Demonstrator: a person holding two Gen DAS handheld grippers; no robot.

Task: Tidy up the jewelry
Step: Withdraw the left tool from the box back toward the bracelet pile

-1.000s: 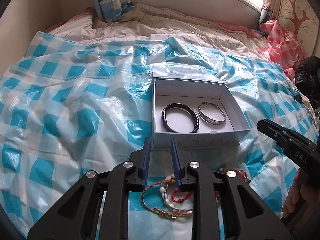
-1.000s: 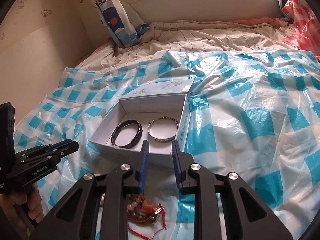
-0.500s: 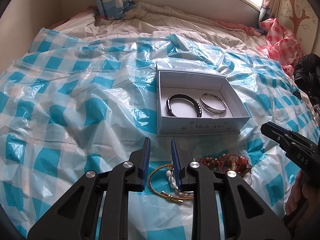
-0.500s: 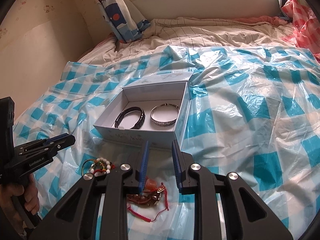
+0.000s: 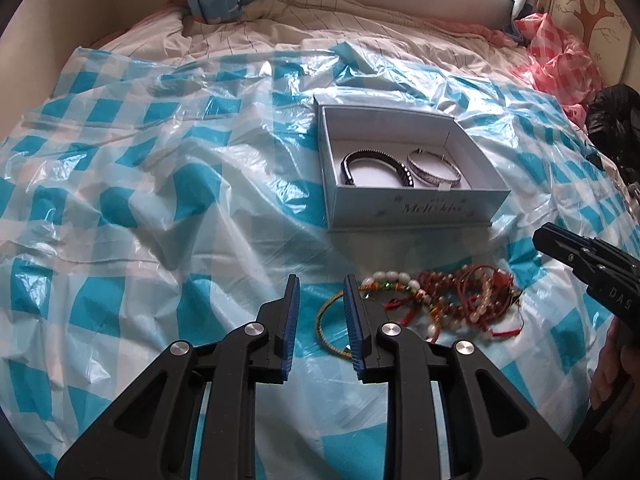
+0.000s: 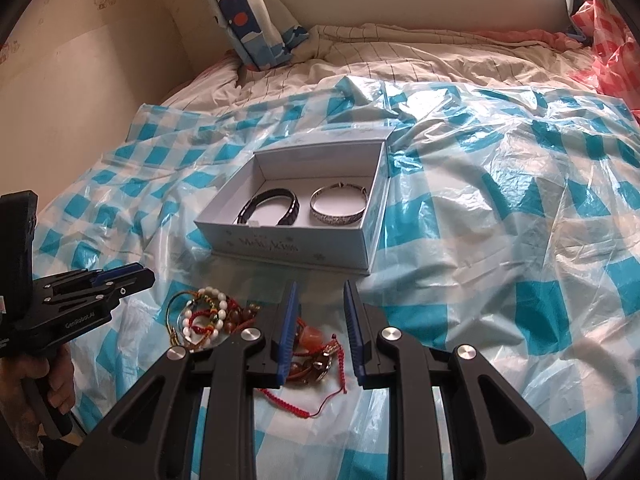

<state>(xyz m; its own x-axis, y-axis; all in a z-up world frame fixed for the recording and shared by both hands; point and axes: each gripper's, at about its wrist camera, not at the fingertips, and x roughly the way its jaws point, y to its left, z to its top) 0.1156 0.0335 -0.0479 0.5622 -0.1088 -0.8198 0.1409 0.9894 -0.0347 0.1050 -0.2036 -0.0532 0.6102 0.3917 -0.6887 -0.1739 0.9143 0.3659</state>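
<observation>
- A bed (image 5: 360, 36) with a striped beige cover fills both views, with a curtain (image 6: 248, 20) hanging at its far end.
- A crinkled blue-and-white checked plastic sheet (image 5: 160, 184) is spread over most of the bed; a red checked plastic bag (image 5: 560, 52) lies off at the far right.
- The left hand-held gripper (image 5: 320, 316) hangs over the sheet, its blue-padded jaws parted by a narrow gap with nothing between them; it sits just left of the bracelet pile.
- The right hand-held gripper (image 6: 320, 320) hangs over the near end of the pile, jaws likewise slightly spread and pinching nothing, with red beads showing in the gap below.
- An open white box (image 5: 412, 210) stands on the sheet just beyond the pile, with its lid lying flat behind it.
- A pile of bracelets (image 5: 440, 300), with white beads, red beads, red cord and a gold chain, lies on the sheet in front of the box.
- A black bracelet (image 5: 378, 158) lies in the left half of the box.
- A silver bangle (image 5: 434, 174) lies beside it in the right half.
</observation>
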